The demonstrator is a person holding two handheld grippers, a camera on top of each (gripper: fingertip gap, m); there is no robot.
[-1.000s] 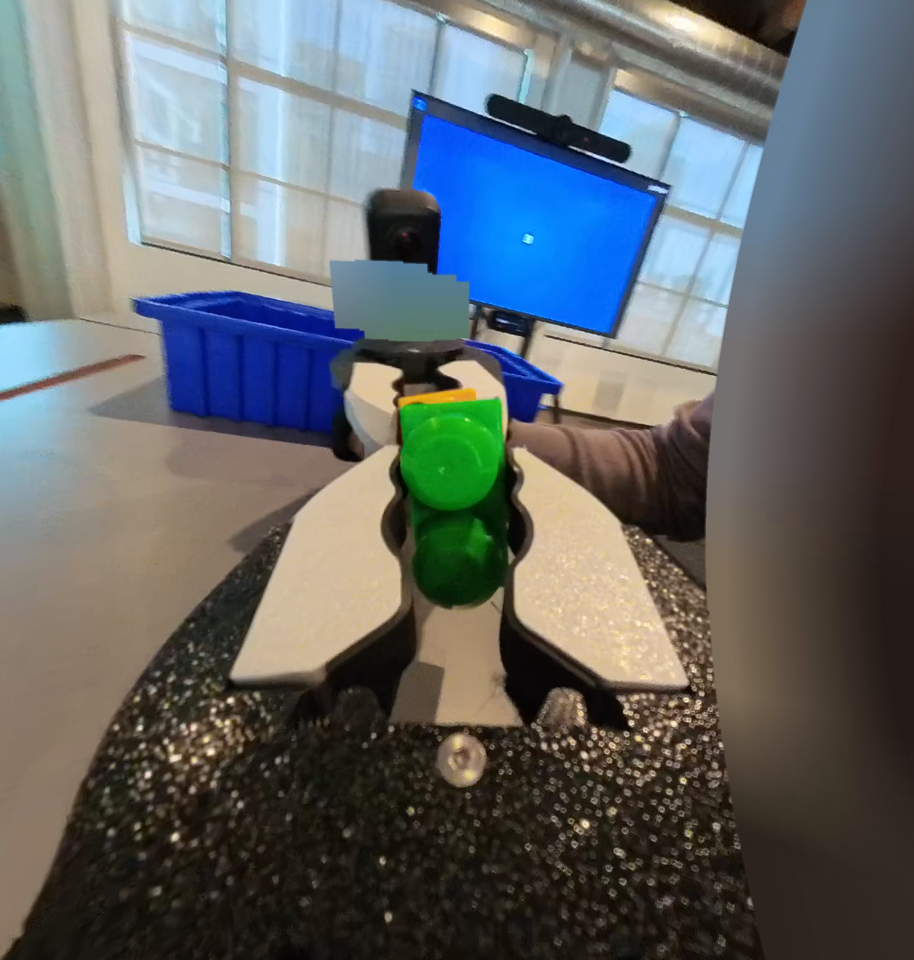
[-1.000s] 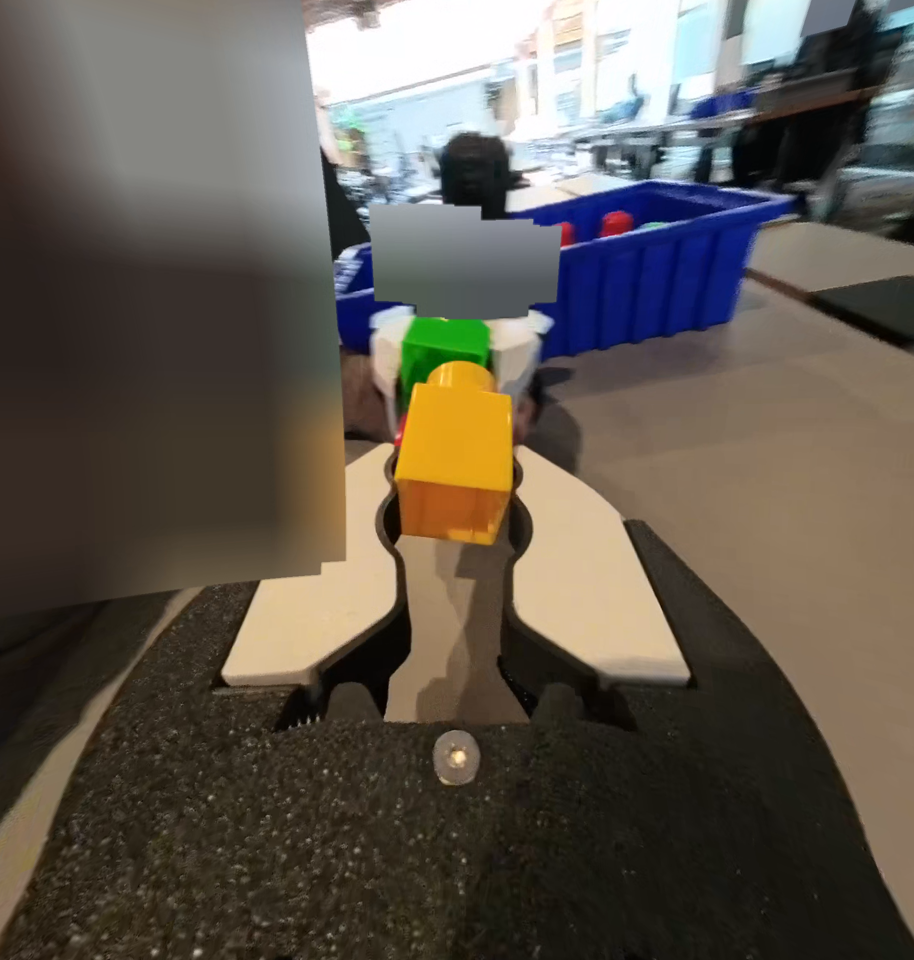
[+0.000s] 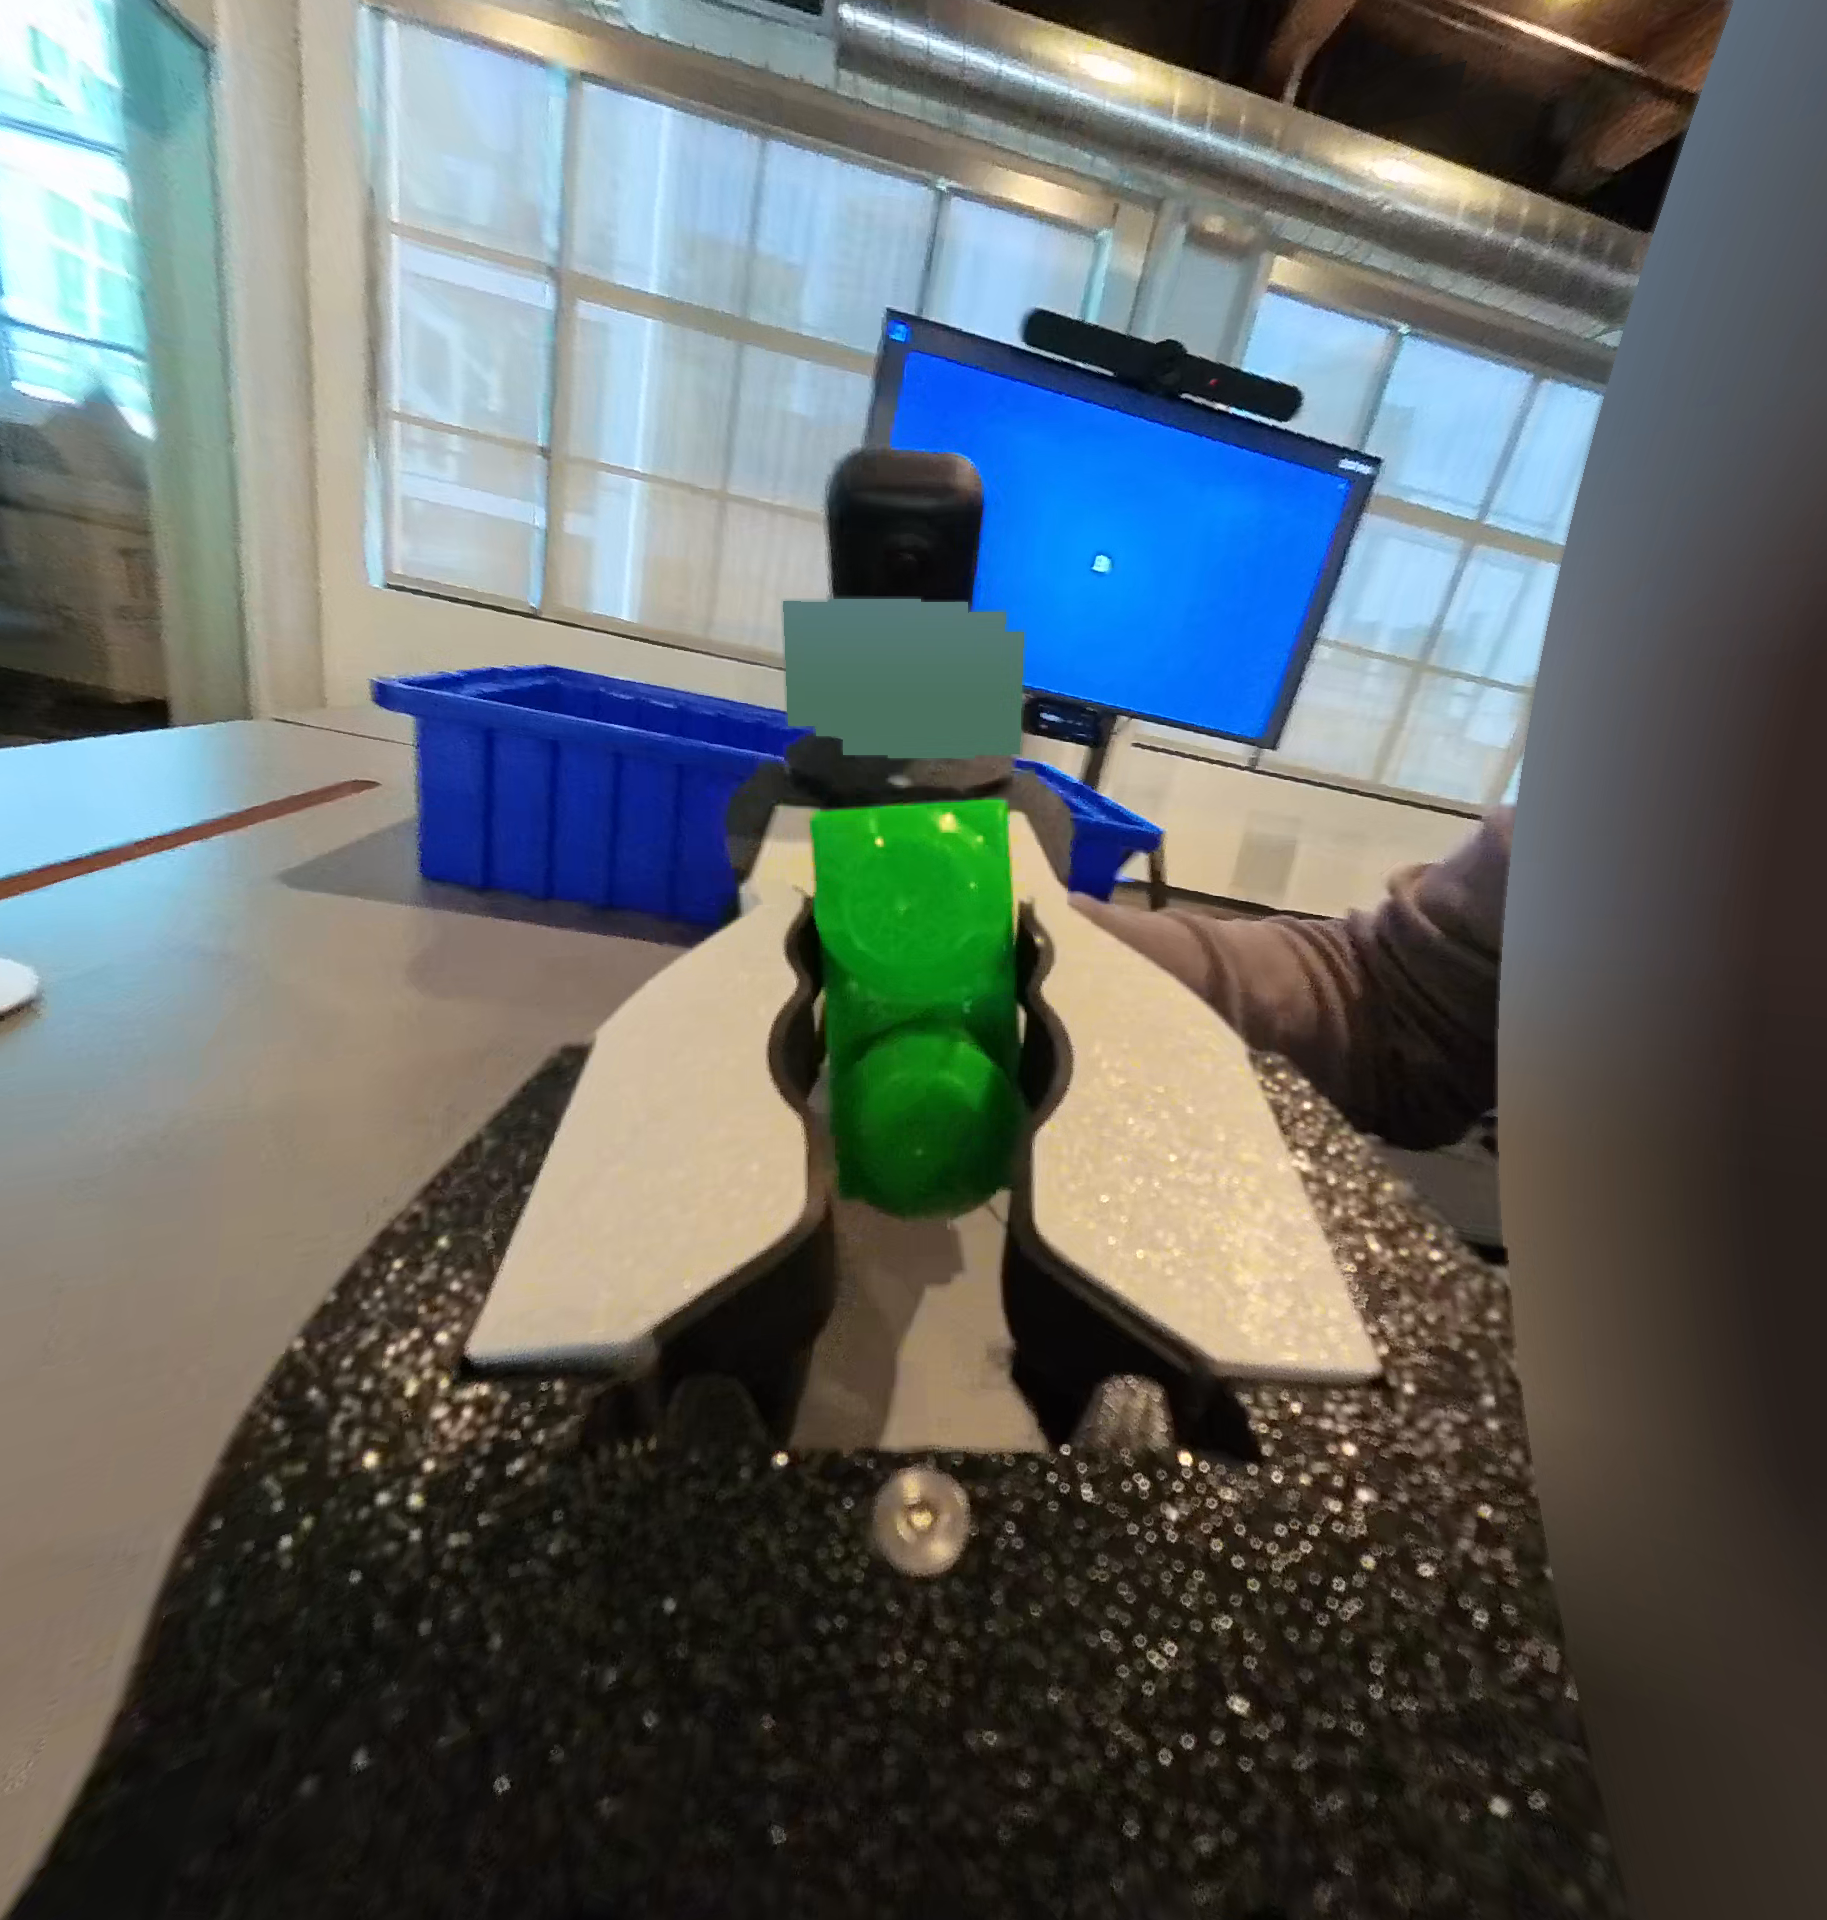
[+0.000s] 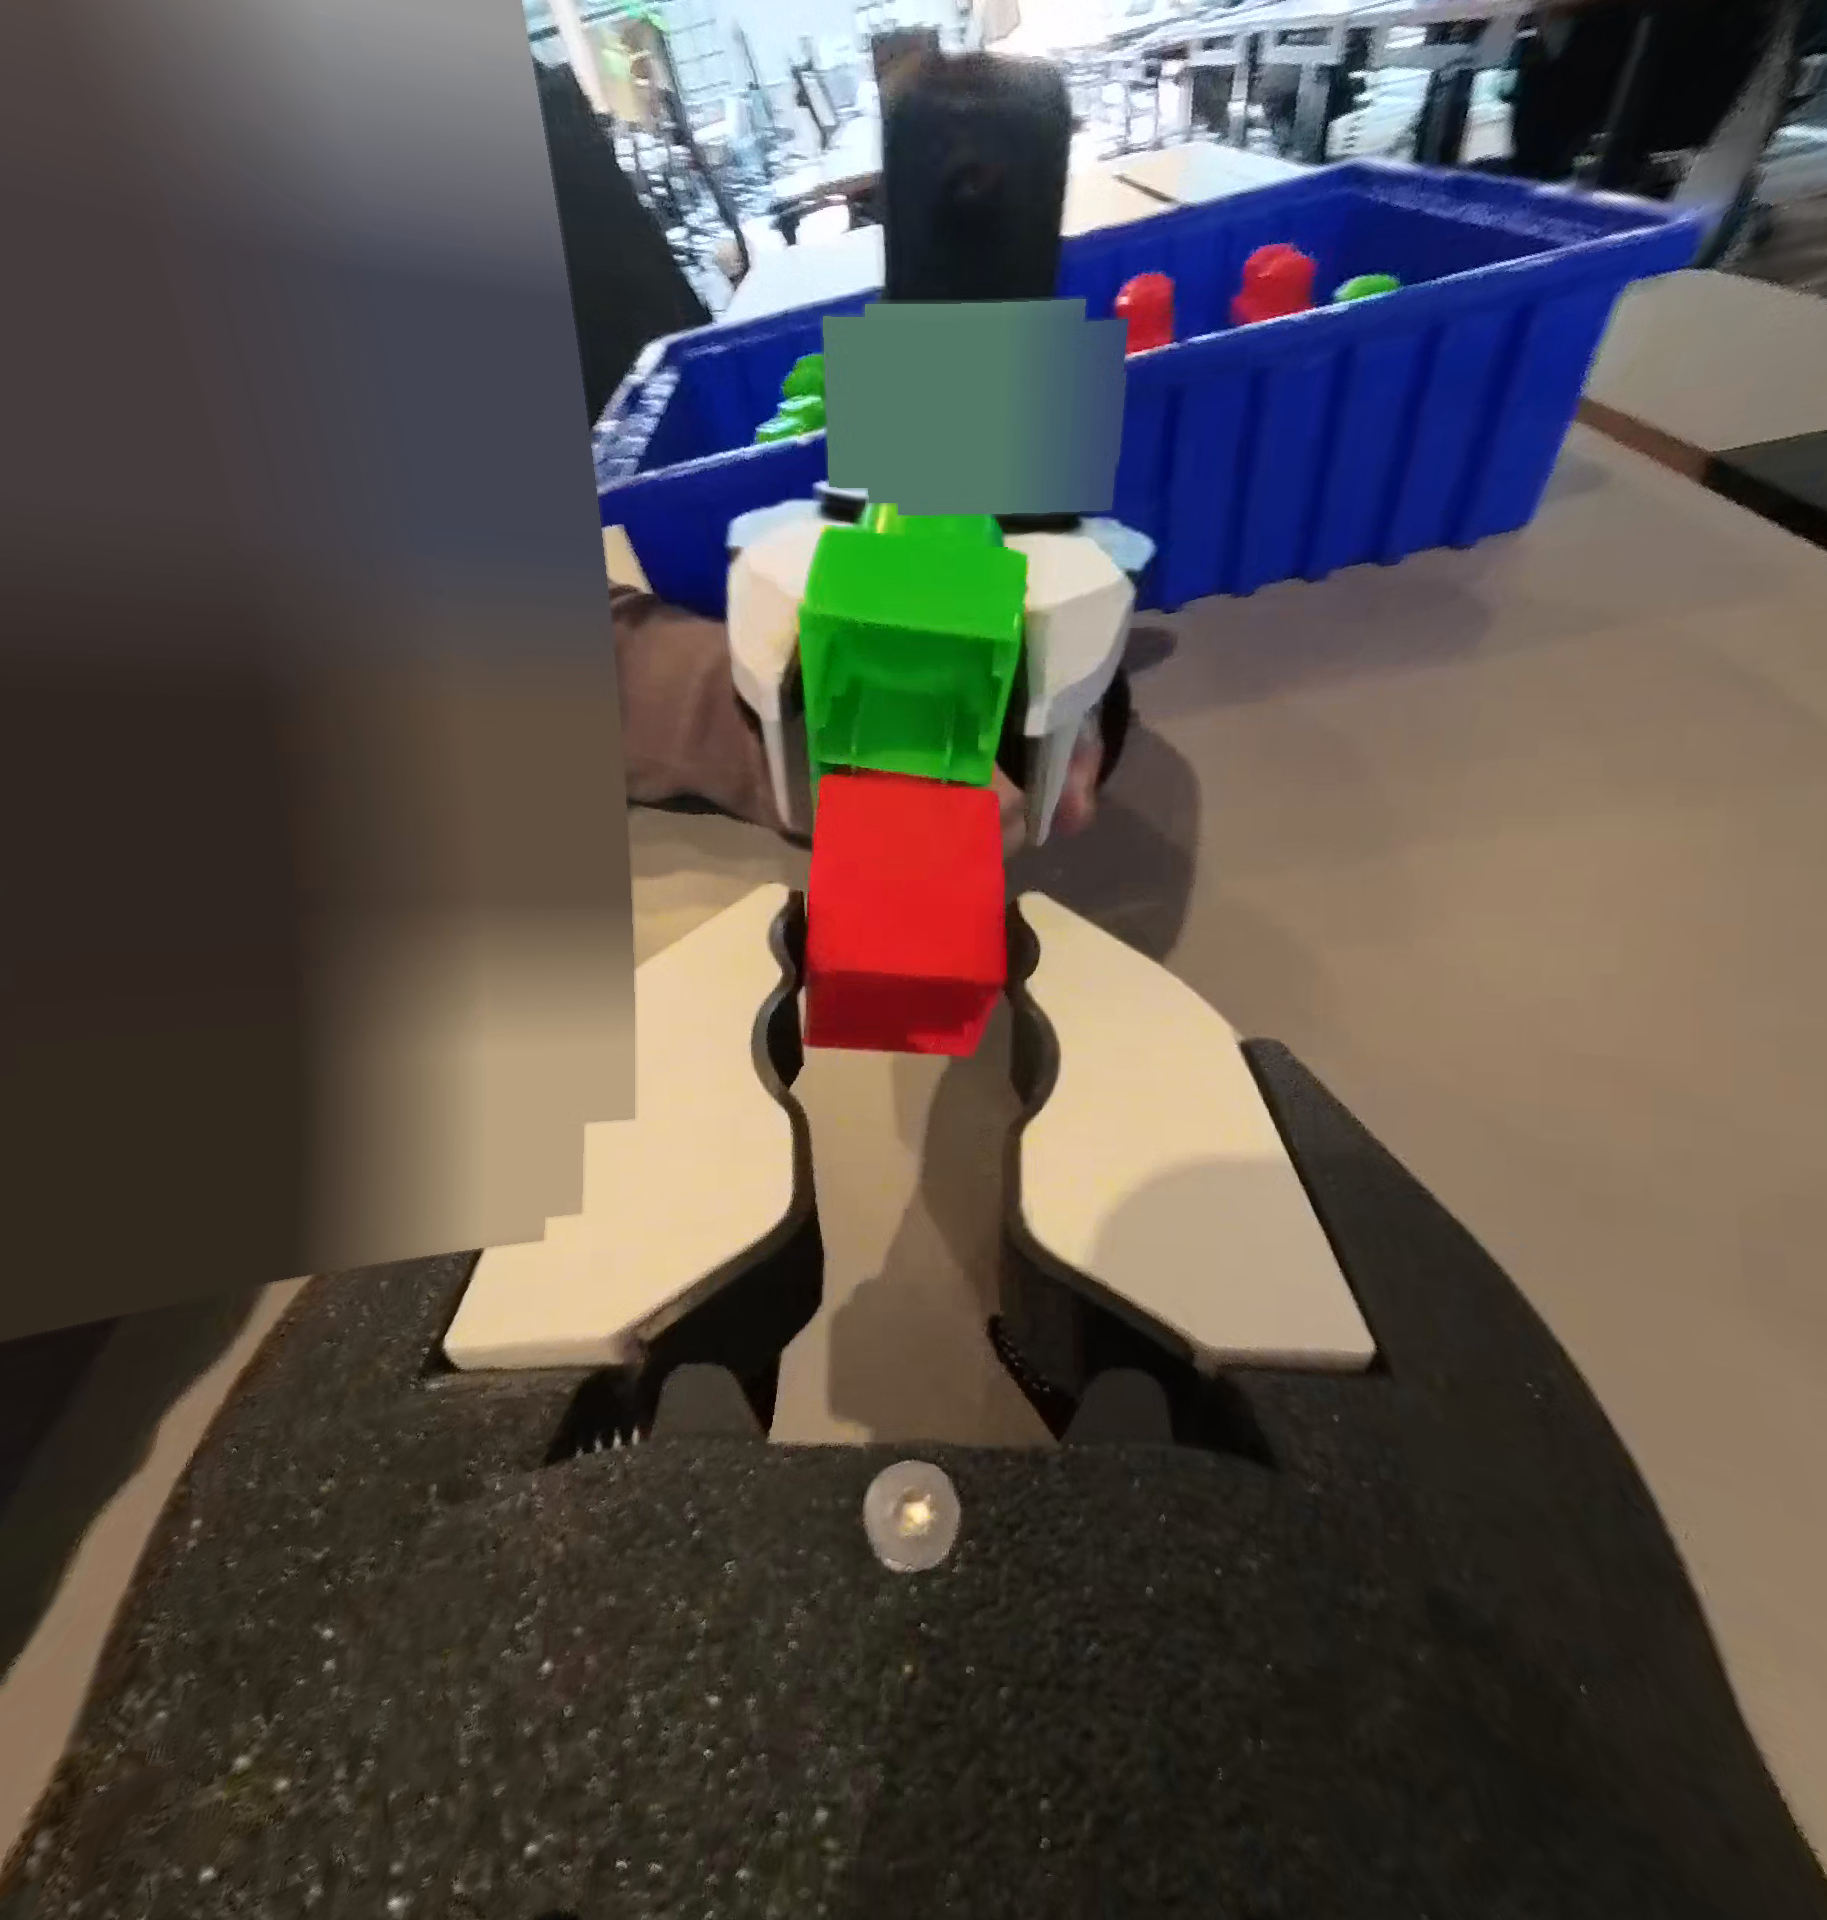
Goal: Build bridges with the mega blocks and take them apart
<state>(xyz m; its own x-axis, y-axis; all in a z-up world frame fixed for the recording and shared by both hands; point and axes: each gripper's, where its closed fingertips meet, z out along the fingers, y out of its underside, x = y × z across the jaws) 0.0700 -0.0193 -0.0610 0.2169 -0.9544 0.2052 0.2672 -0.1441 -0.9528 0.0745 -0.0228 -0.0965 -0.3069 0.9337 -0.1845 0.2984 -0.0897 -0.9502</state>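
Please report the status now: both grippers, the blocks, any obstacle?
Left gripper shut on green block. Right gripper shut on red block. Blocks touching, midair. Nothing in the way.

Each gripper, the left gripper (image 3: 914, 997) and the right gripper (image 4: 904, 966), has a black, glitter-speckled foam-like body with a small round silver screw (image 3: 921, 1520) set in the middle. Just ahead of the screw, two flat pale grey fingers (image 3: 670, 1164) edged in black taper forward with wavy inner edges. A greyish-purple sleeve (image 3: 1335, 997) shows right of the fingers.
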